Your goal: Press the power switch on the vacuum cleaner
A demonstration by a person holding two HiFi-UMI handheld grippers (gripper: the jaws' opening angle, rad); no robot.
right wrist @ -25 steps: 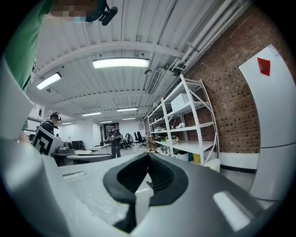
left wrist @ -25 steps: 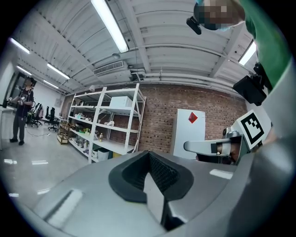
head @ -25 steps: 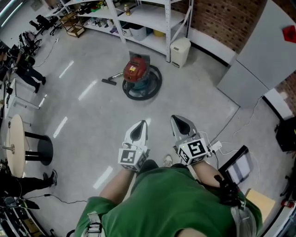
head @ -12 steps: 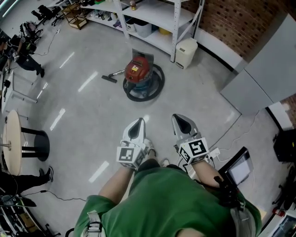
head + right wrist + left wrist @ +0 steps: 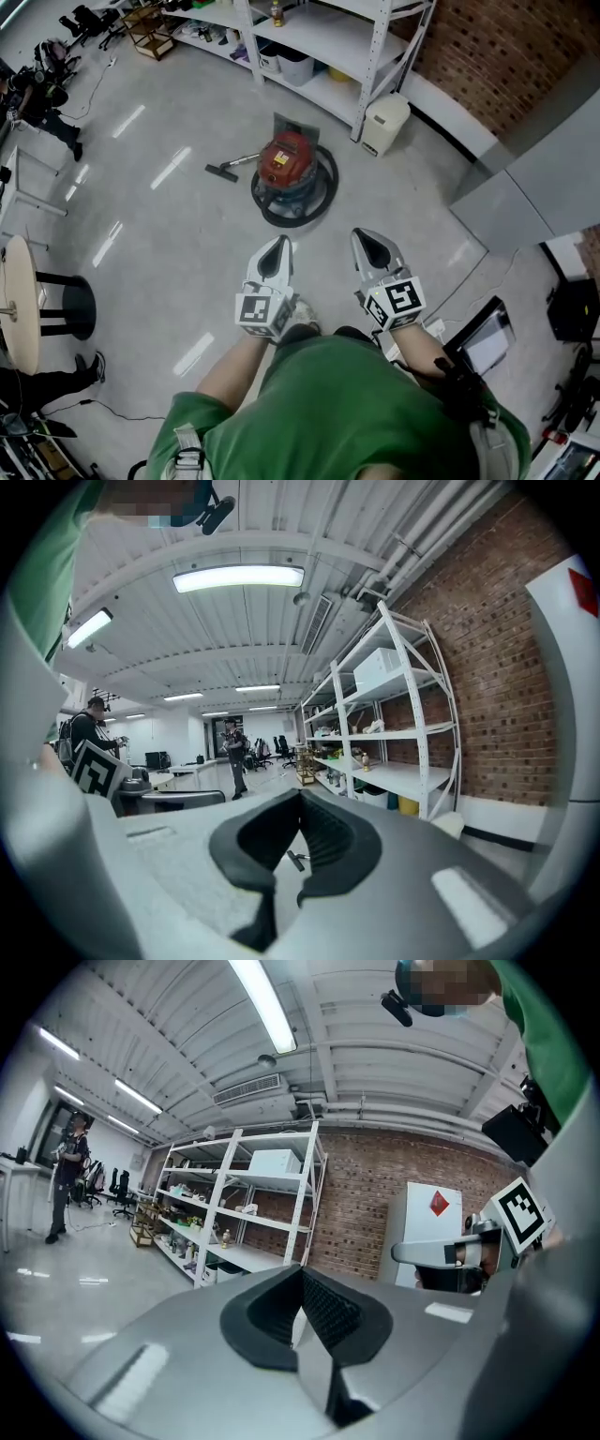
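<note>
On glossy floor: round red vacuum cleaner | left hand-held gripper, right hand-held gripper: pressed together

The left tongs fill the lower half, their jaws pressed together at the tips with nothing between the black pads. Beyond them a white shelving rack stands at 9 o'clock against a brick wall. A white cabinet bearing a red diamond sits at 3 o'clock near a marker cube, a ceiling light strip runs at 12 o'clock, and a person stands far off at 9 o'clock.
</note>
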